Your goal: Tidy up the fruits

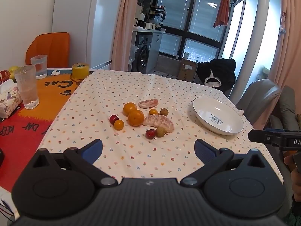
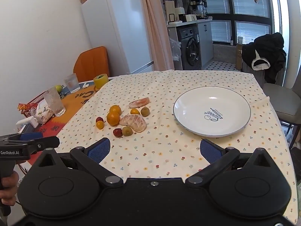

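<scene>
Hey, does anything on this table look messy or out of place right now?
The fruit lies loose on the tablecloth in a cluster, including two peeled citrus pieces bare on the fabric, while the white plate beside it holds nothing. Nothing looks spilled or broken.

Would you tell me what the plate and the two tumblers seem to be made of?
The plate looks like glazed white ceramic: glossy highlight, thin dark rim line, printed lettering. The two tumblers appear to be textured clear glass, possibly plastic.
</scene>
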